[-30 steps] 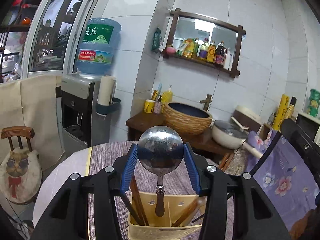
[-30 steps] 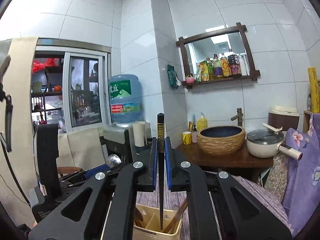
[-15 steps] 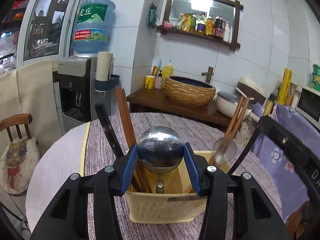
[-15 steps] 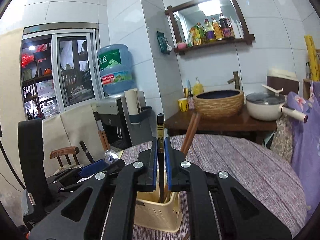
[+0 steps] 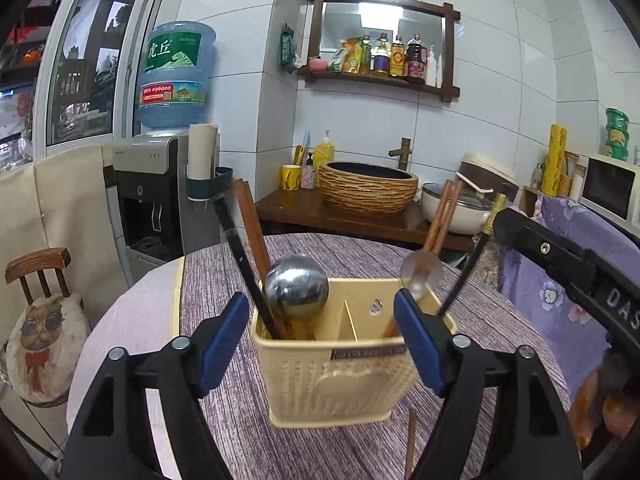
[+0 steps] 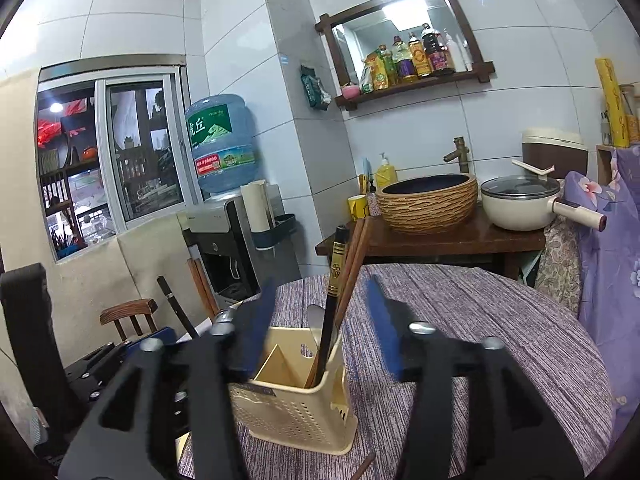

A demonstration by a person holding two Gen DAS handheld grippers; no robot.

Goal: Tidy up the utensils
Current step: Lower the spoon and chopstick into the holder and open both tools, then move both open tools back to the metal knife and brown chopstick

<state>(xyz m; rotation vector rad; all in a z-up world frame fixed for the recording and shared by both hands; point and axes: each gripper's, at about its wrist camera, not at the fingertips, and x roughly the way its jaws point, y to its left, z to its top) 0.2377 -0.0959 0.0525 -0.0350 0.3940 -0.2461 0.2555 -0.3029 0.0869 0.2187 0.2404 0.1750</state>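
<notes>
Round desk [image 5: 132, 320] wore a purple striped cloth [image 5: 360, 252]; a cream utensil caddy [image 5: 340, 380] stood on it, and one loose brown chopstick [image 5: 410, 444] lay on the cloth just beside the caddy's base

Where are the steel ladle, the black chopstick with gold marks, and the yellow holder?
steel ladle [image 5: 297, 291], left wrist view, on the rounded back of its bowl.
black chopstick [image 6: 334, 276], right wrist view, on its gold-marked upper shaft.
yellow holder [image 5: 340, 384], left wrist view, on its perforated front wall.

Even indoor light, ceiling lamp glare in mirror [image 5: 382, 28], fisheye-bent edges, dark corners.
</notes>
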